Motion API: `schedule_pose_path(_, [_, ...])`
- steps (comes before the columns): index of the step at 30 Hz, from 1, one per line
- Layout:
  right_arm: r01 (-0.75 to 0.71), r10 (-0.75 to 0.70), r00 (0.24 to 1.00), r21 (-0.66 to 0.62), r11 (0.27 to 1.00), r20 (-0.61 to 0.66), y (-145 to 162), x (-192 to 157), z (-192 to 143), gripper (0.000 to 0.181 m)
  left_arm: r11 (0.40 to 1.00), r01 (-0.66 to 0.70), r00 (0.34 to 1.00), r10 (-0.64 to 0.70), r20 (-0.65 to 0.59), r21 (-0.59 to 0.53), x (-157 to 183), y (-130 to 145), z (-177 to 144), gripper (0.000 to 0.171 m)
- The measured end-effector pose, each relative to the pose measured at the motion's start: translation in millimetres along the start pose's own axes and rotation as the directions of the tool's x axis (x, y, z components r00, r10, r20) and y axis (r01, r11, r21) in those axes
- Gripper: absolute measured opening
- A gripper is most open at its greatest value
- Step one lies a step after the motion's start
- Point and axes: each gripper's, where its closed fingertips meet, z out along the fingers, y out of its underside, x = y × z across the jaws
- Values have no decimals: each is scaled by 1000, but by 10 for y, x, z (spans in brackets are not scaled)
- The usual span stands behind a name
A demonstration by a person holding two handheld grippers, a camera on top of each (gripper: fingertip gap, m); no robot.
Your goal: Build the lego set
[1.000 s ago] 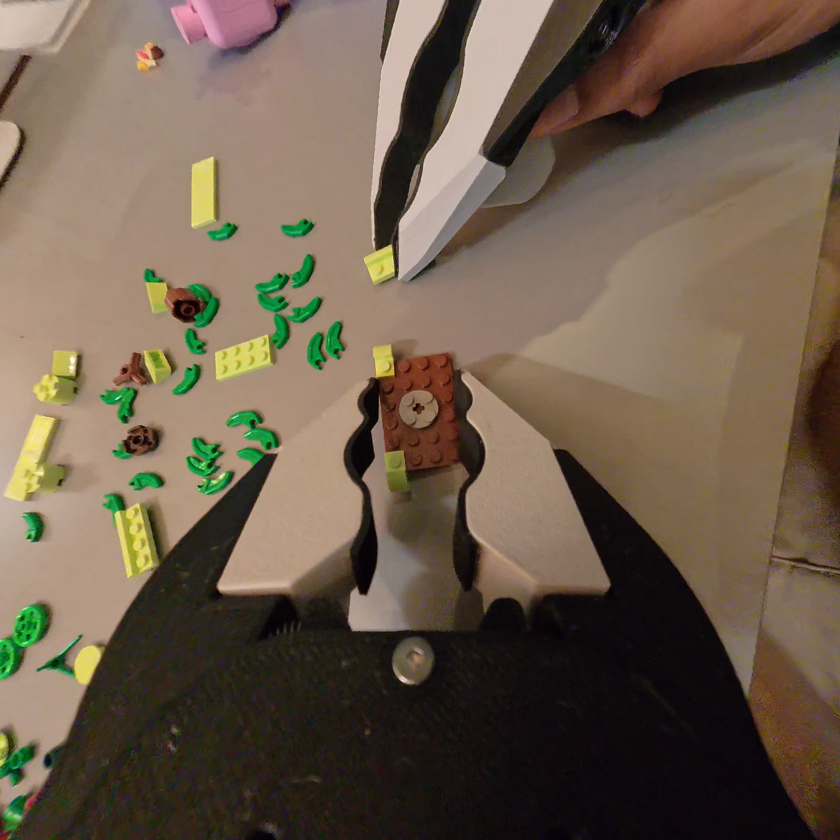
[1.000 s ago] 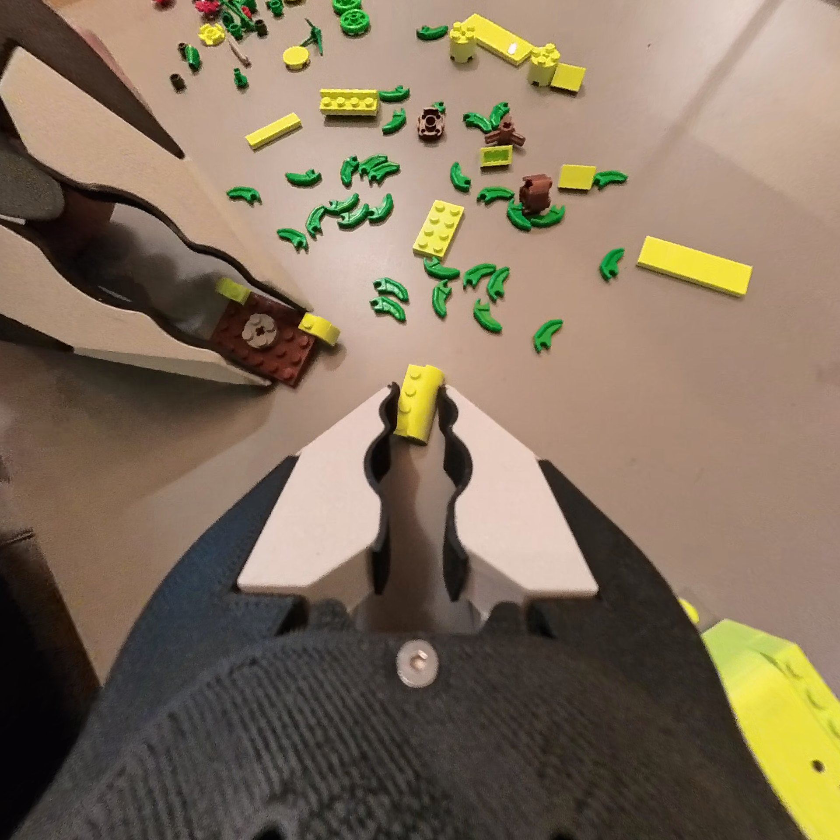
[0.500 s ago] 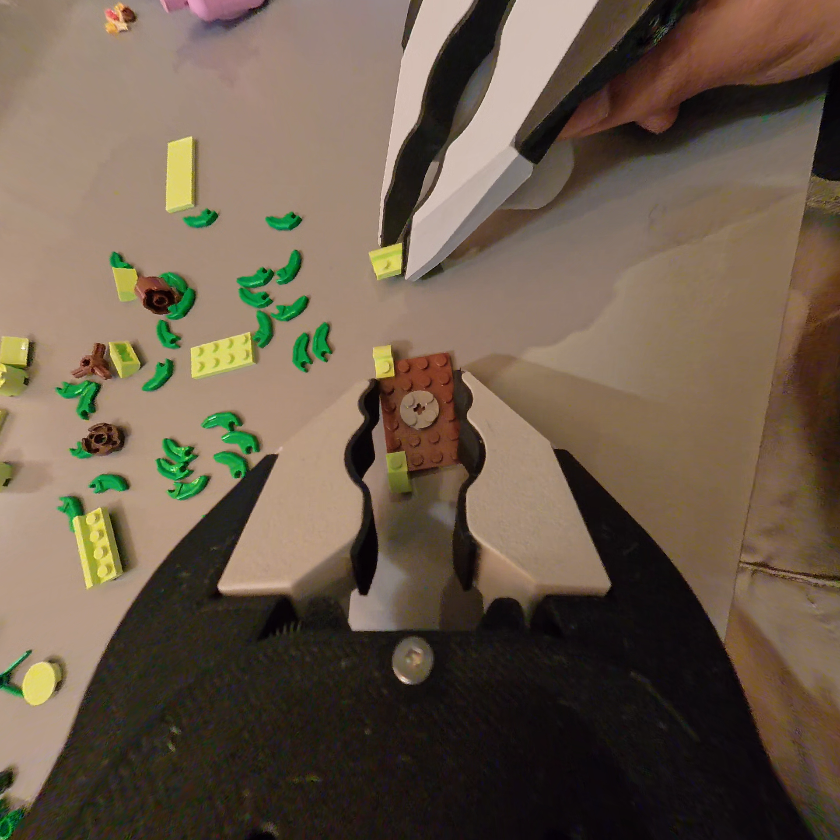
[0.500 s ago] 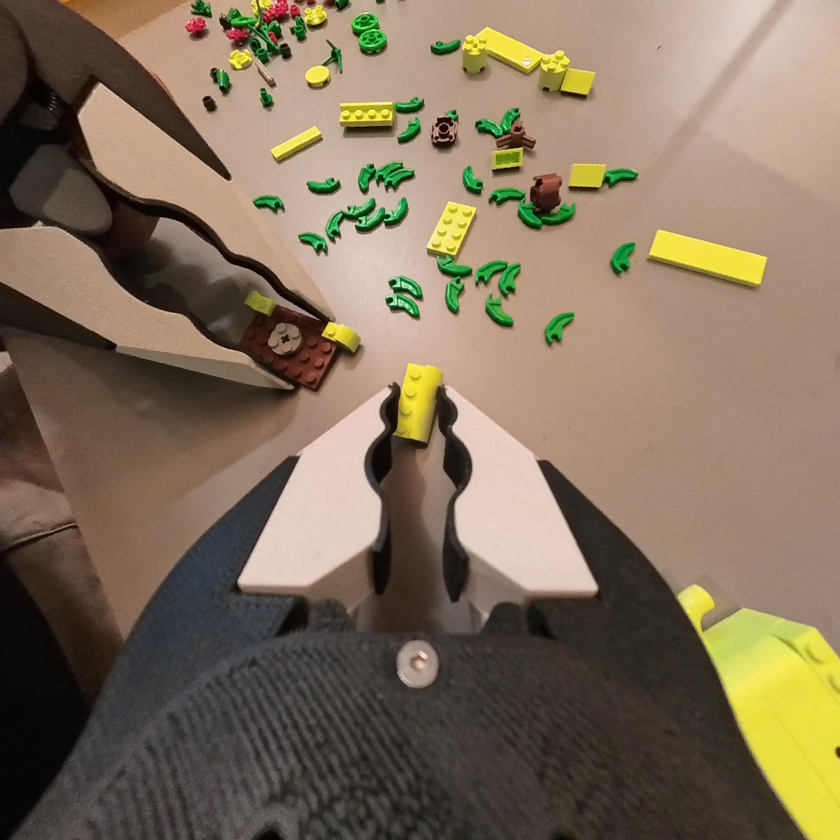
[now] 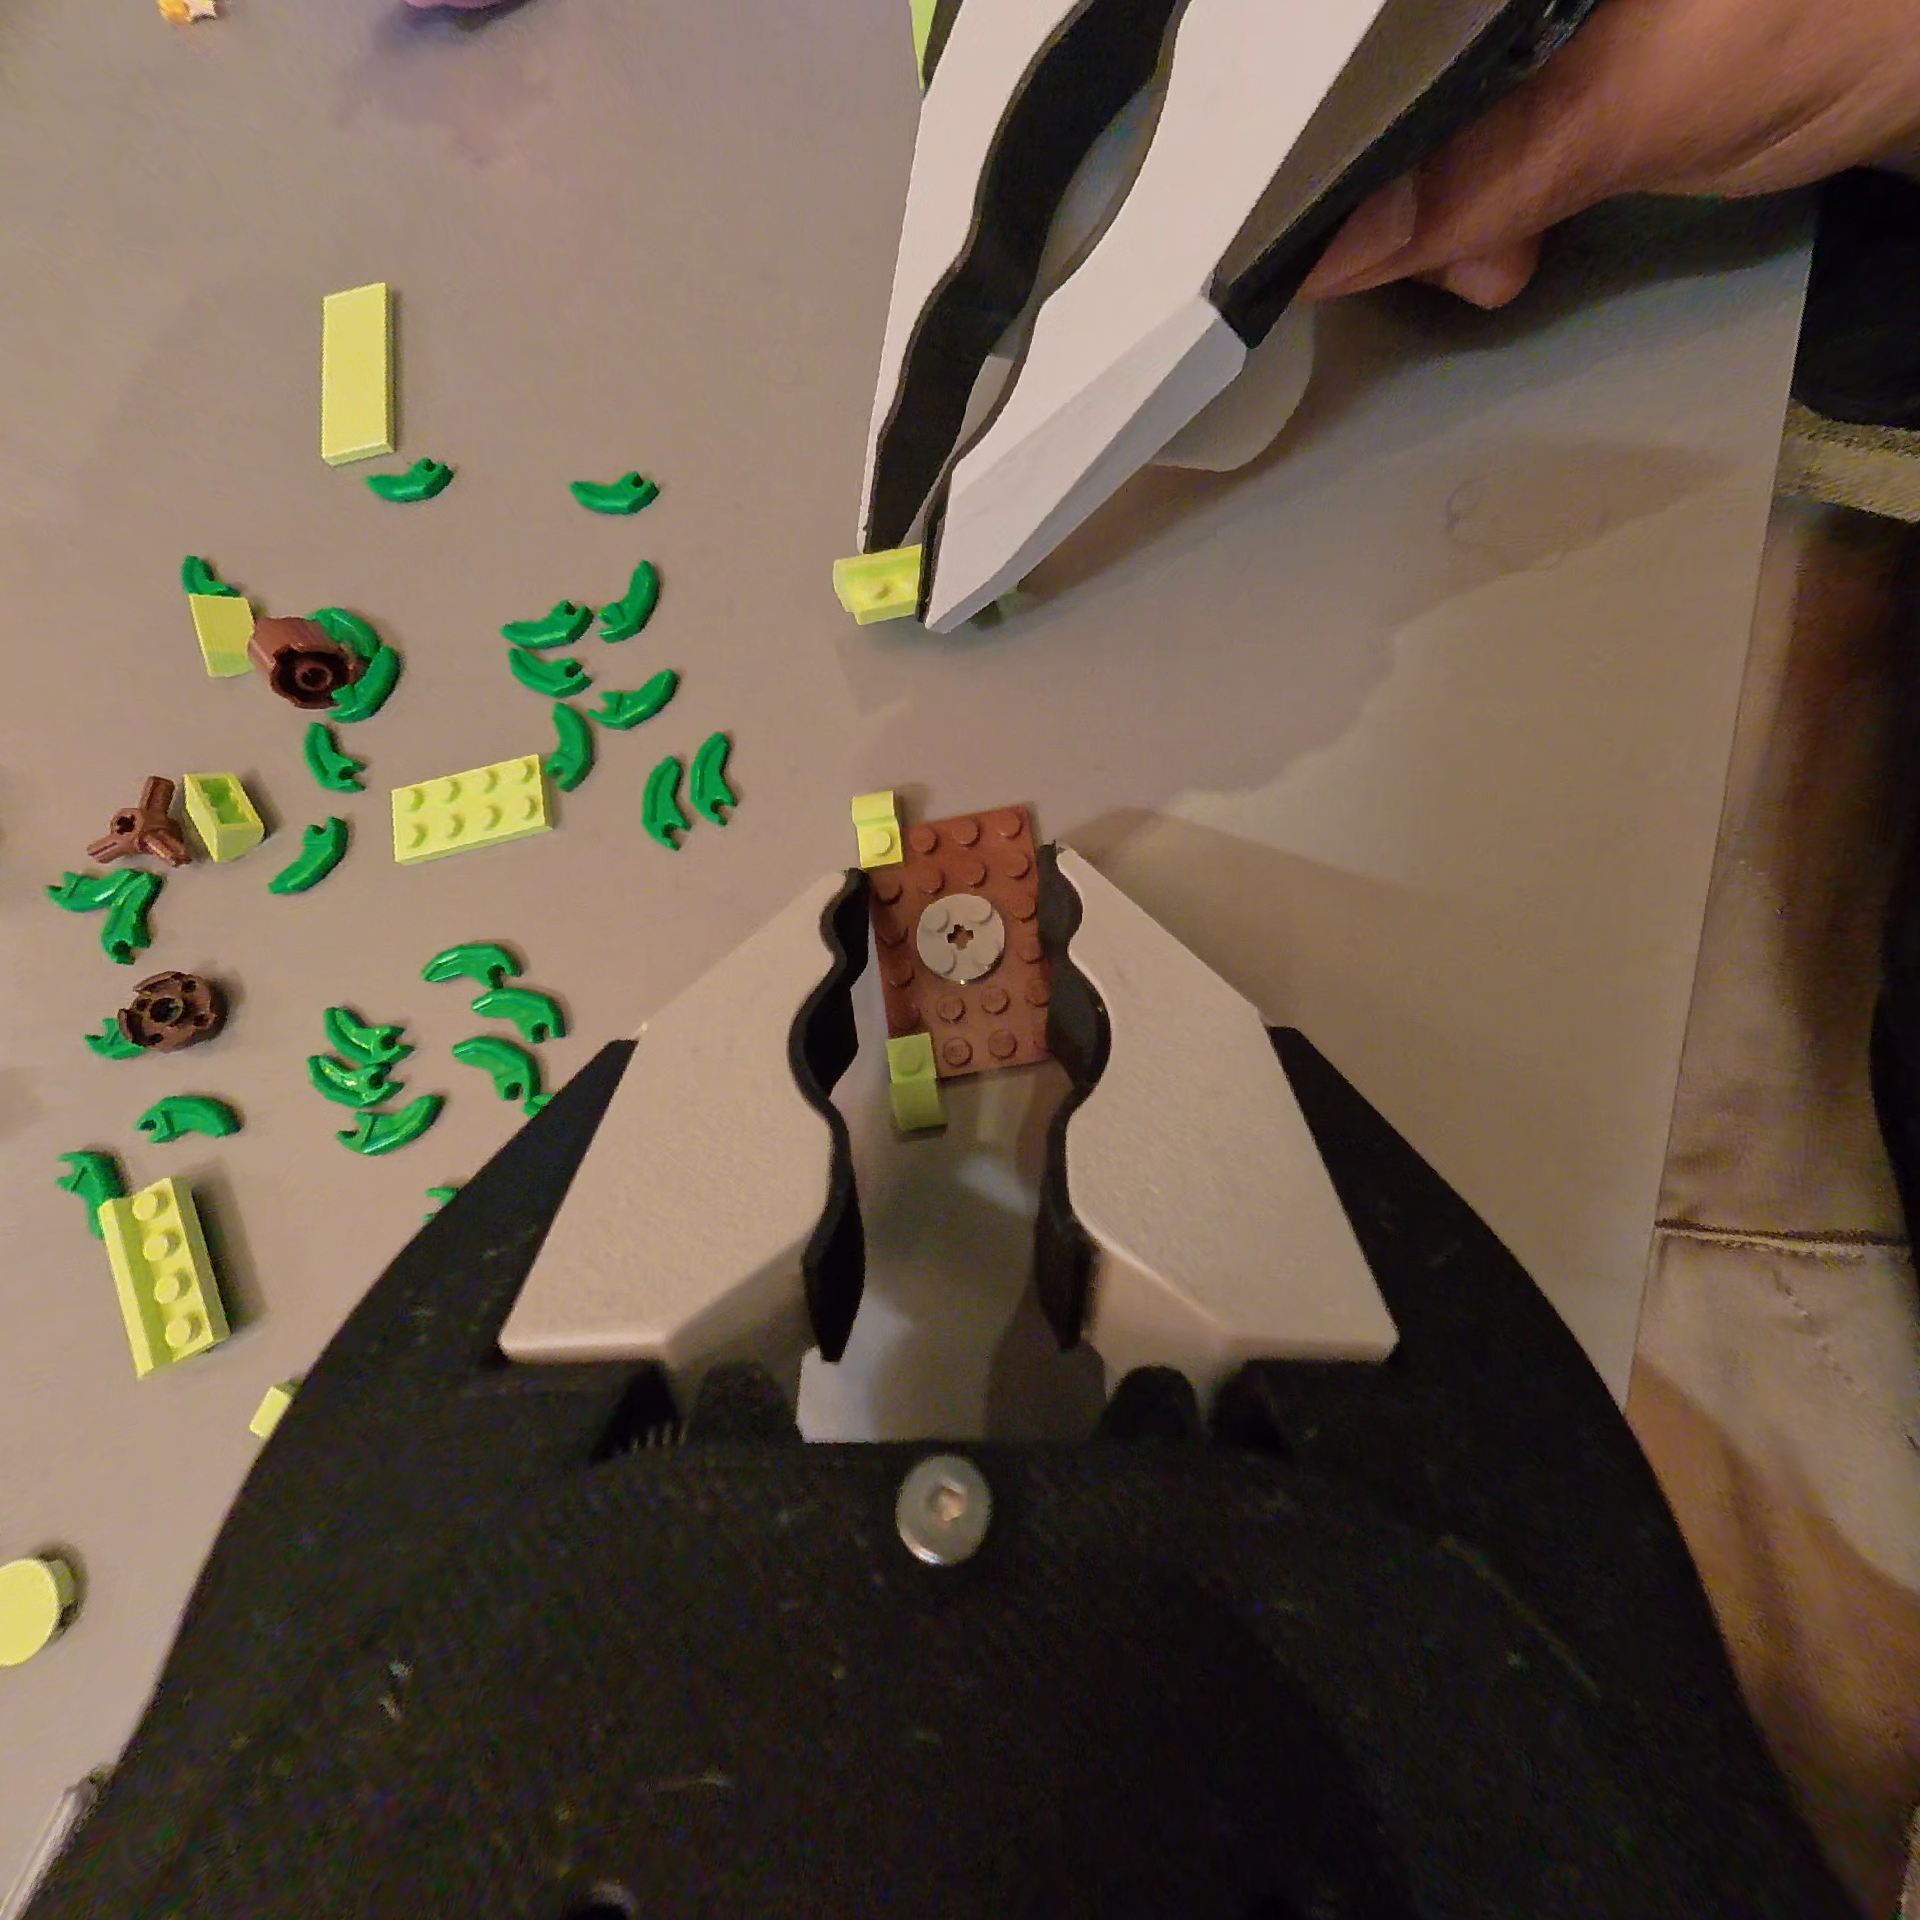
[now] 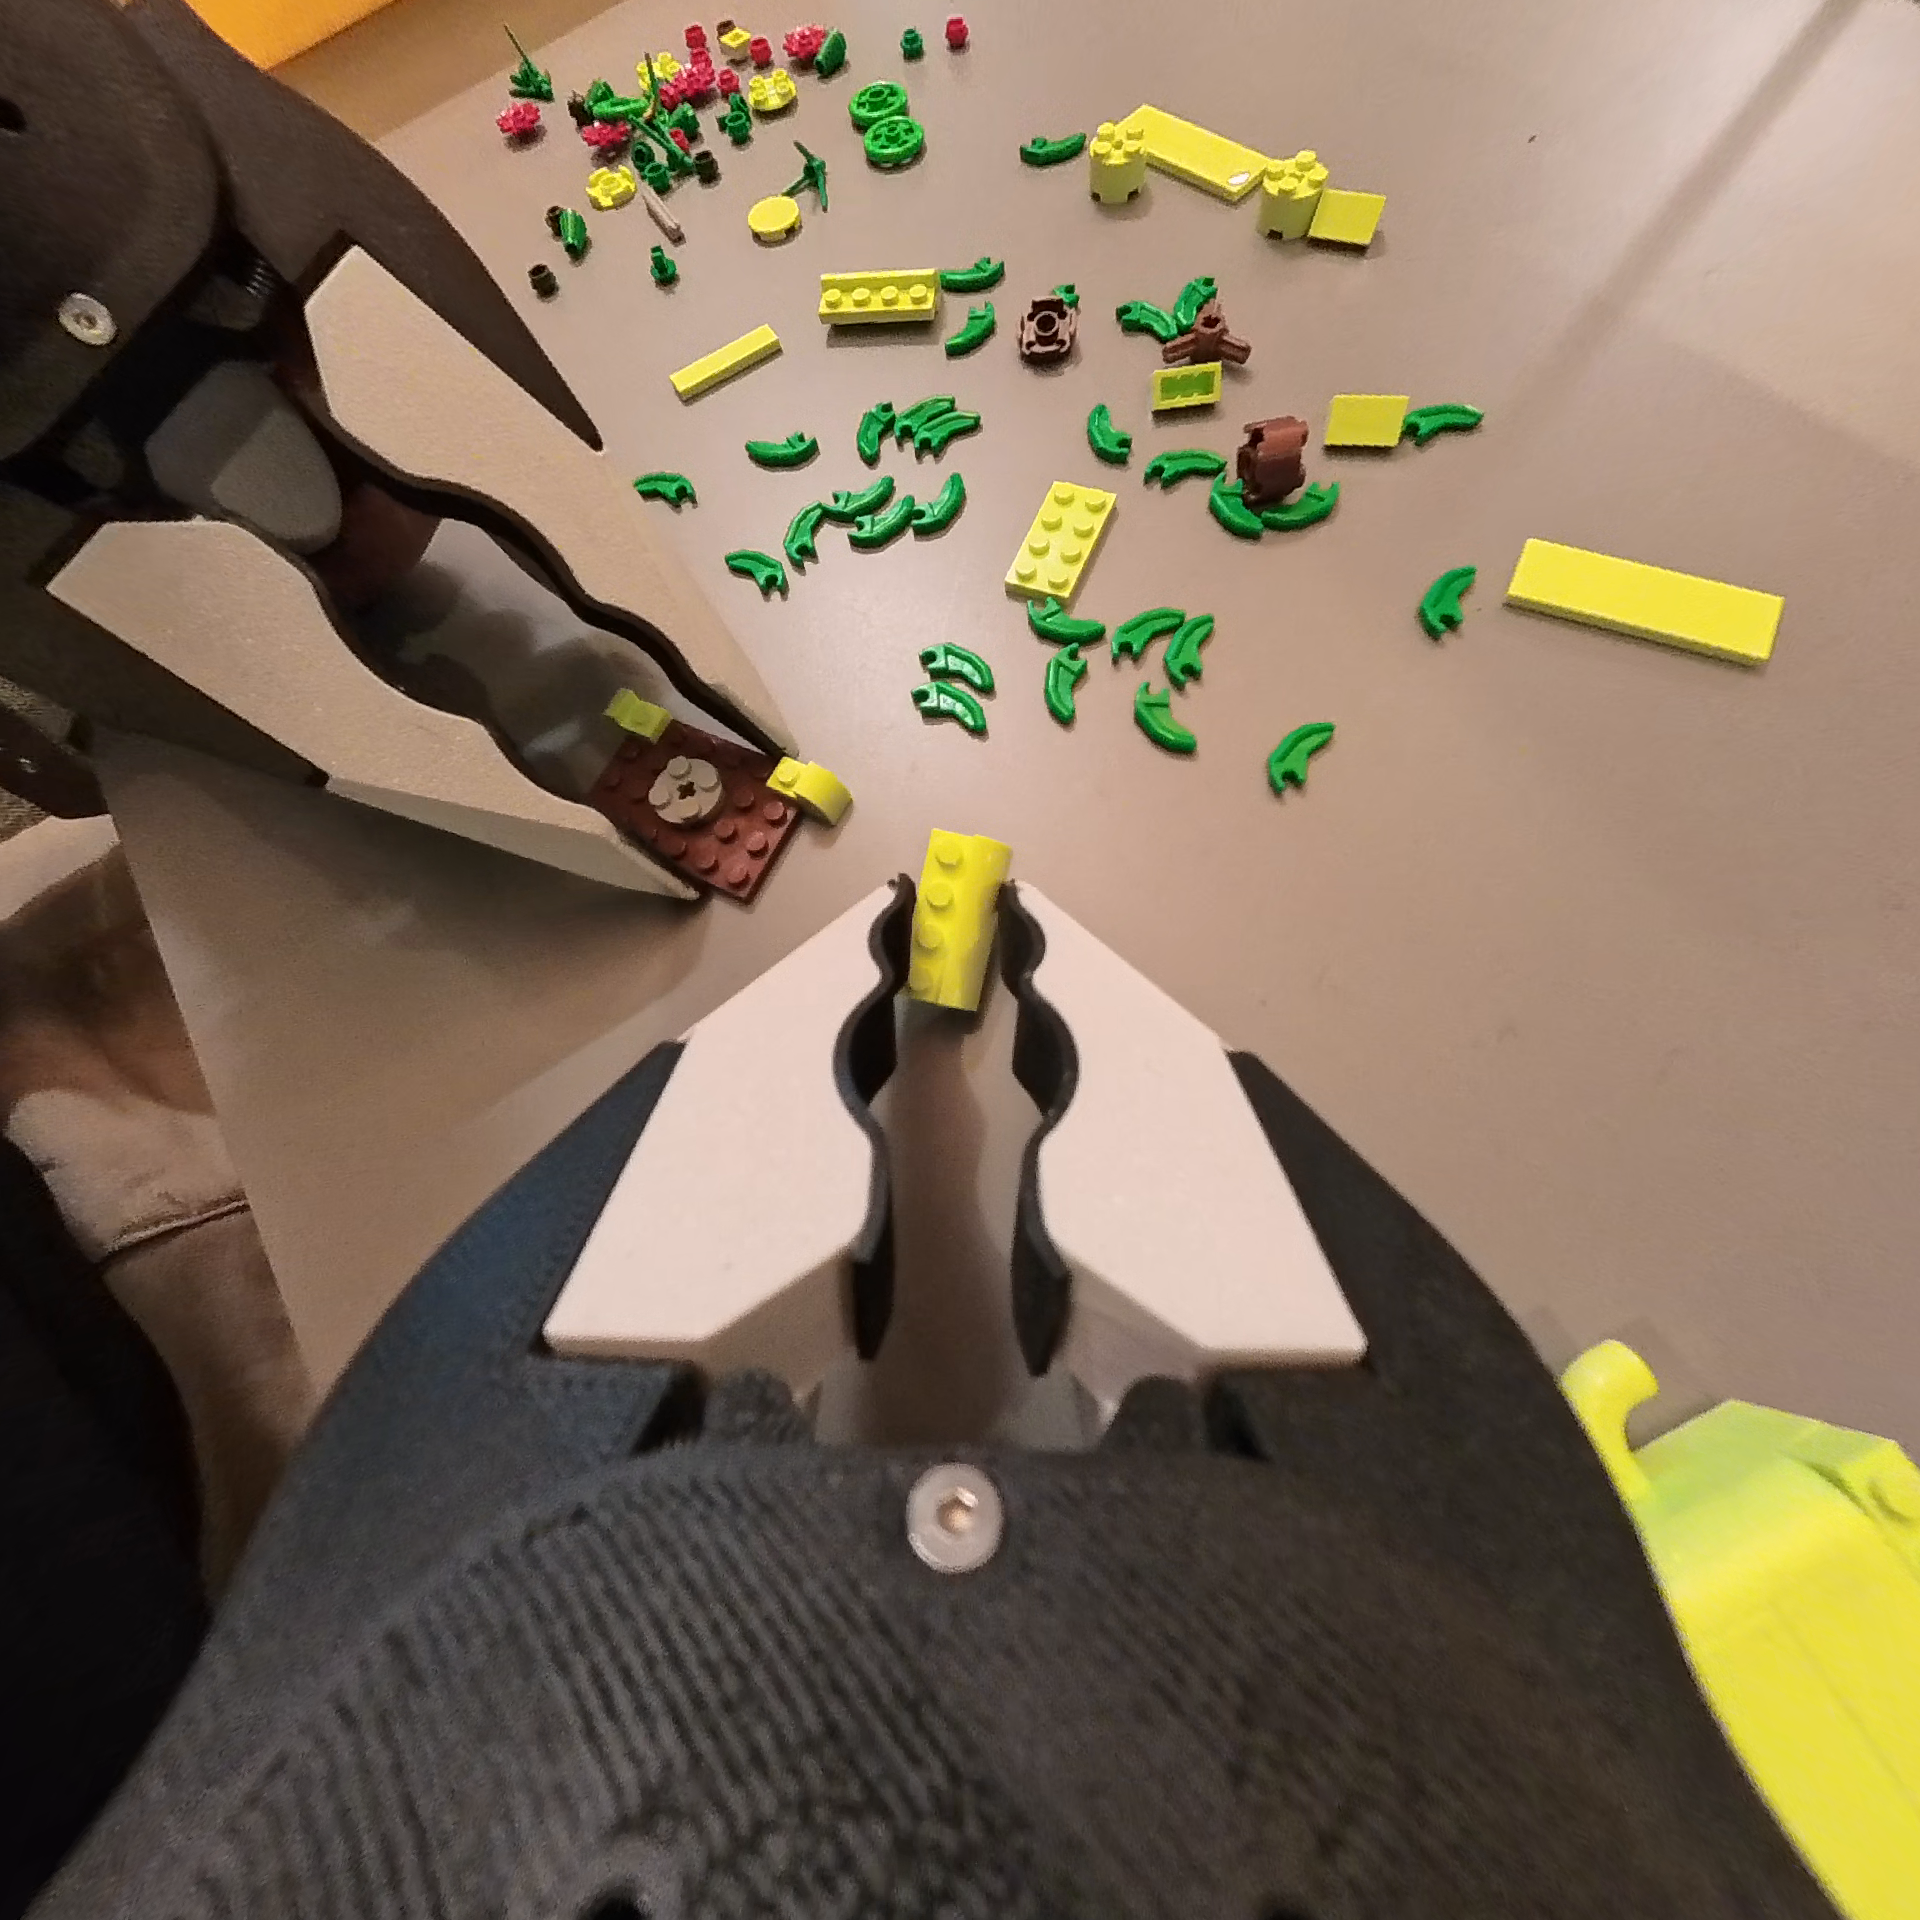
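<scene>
My left gripper [image 5: 954,883] is shut on a brown studded plate [image 5: 961,997] with a grey round piece [image 5: 959,938] at its middle and two small lime pieces [image 5: 875,829] on its left edge. The plate also shows in the right wrist view [image 6: 717,831], low over the grey table. My right gripper [image 6: 954,888] is shut on a lime curved brick [image 6: 951,920] and holds it a short way right of the plate. In the left wrist view the right gripper [image 5: 904,582] shows beyond the plate with the lime brick [image 5: 878,589] at its tips.
Loose pieces lie scattered on the table: green leaf pieces [image 6: 883,509], lime bricks [image 6: 1060,540], a long lime tile [image 6: 1642,601], brown stems [image 6: 1273,457], red flowers [image 6: 686,83]. A hand [image 5: 1621,135] holds the right gripper. The table edge [image 5: 1714,935] runs along the right. Across from one pair of fingers to the other is roughly 6 centimetres.
Both grippers keep their holds. The right gripper with the lime brick has drawn a little nearer to the plate. The scattered pieces have shifted in view as the cameras moved.
</scene>
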Motion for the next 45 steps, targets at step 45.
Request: schedule_pose_path(45, [48, -49, 999, -49, 998, -12, 64, -36, 47, 15, 999, -32, 999, 32, 32, 5, -2, -6, -4, 33])
